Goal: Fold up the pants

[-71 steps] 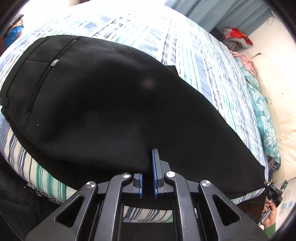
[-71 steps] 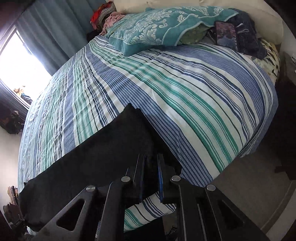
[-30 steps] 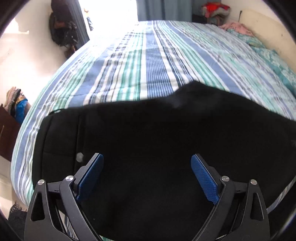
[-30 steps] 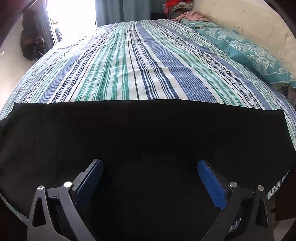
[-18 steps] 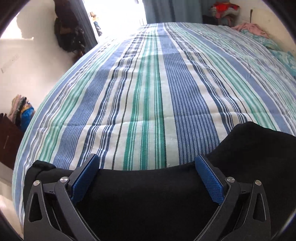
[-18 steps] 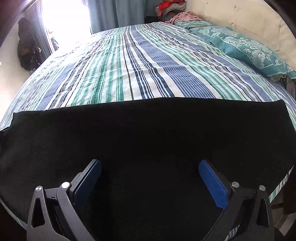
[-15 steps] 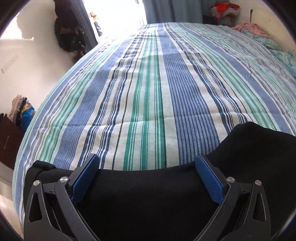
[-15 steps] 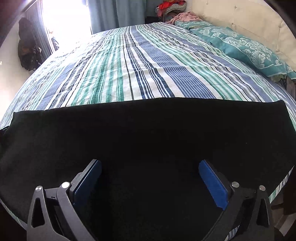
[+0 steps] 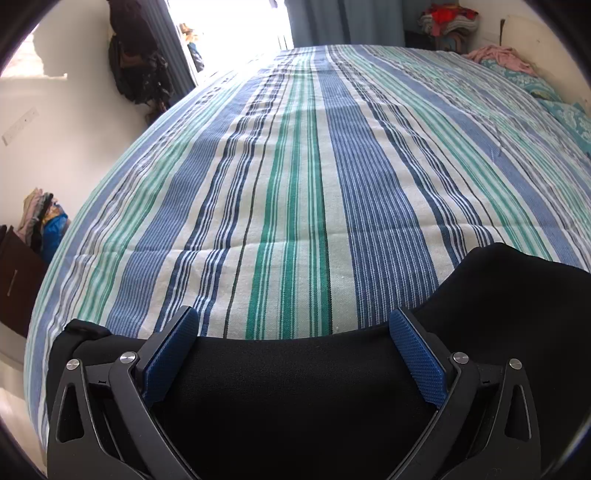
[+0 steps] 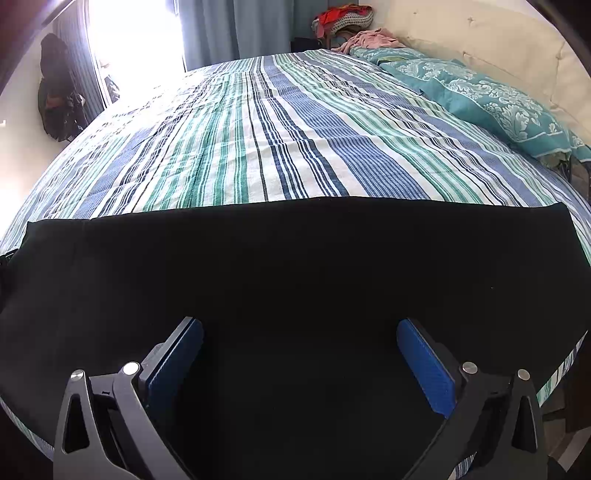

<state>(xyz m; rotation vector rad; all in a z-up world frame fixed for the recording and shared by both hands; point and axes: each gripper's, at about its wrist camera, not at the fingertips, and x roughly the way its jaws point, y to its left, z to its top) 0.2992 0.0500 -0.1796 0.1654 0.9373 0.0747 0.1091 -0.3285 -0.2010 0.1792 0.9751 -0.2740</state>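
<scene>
Black pants (image 9: 498,295) lie flat along the near edge of a striped bed (image 9: 295,184). In the left wrist view their far edge runs just beyond my left gripper (image 9: 291,325), which stands wide open over the waistband end with nothing between its blue pads (image 9: 417,354). In the right wrist view the pants (image 10: 295,266) spread as a broad dark band across the whole width. My right gripper (image 10: 299,332) hovers over the cloth, jaws wide open, blue pads (image 10: 424,365) apart and holding nothing.
Teal patterned pillows (image 10: 491,99) and a cream headboard (image 10: 498,48) lie at the bed's right. Clothes are piled (image 10: 343,16) at the far corner by the curtains. A dark bag (image 9: 136,62) hangs on the left wall, and more clothes (image 9: 44,218) sit low at left.
Both grippers, shut on the pants' edge earlier, have let go and stand open. My left gripper moved forward to the pants' far edge within the last second; the right one stayed put.
</scene>
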